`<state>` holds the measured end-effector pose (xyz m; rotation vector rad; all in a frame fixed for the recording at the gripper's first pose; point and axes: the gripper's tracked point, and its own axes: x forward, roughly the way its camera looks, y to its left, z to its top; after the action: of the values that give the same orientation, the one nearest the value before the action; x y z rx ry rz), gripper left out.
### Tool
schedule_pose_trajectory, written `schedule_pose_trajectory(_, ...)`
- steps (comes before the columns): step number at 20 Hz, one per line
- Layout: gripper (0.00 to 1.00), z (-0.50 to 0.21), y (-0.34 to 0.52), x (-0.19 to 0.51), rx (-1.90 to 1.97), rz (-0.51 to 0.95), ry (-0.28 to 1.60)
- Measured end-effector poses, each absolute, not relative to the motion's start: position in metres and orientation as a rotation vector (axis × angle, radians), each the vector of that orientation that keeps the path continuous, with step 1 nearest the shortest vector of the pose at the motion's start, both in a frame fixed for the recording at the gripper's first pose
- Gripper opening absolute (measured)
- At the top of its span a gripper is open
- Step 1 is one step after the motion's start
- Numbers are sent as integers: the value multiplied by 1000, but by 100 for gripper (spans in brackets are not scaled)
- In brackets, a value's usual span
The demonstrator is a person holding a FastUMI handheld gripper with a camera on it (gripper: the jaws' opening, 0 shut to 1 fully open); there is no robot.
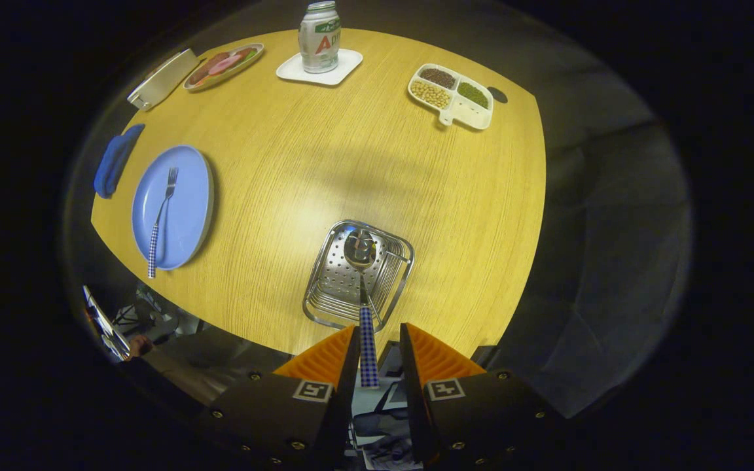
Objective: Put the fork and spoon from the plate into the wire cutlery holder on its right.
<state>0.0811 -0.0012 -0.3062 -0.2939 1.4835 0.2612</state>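
The wire cutlery holder (359,275) stands on the wooden table just ahead of my fingers. Inside it, the spoon (359,250) points bowl down, and its checked handle rises back between my fingers. My gripper (380,350) is open above the holder. The handle lies against the left finger, with a gap to the right one. The fork (161,219), with the same checked handle, lies on the blue plate (188,196) to the holder's left.
A blue cloth (115,162) lies beside the plate. Farther off are a white box (162,78), an oval dish of food (223,65), a can (319,36) on a white coaster and a divided tray of beans (452,95). The table's near edge runs under the holder.
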Motion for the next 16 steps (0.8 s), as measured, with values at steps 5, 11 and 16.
schedule_pose_trajectory(5,64,-267,27,58,-236,295,1388)
schedule_pose_trajectory(11,87,-256,113,33,-166,413,1323)
schedule_pose_trajectory(16,92,-271,189,30,-124,485,1325)
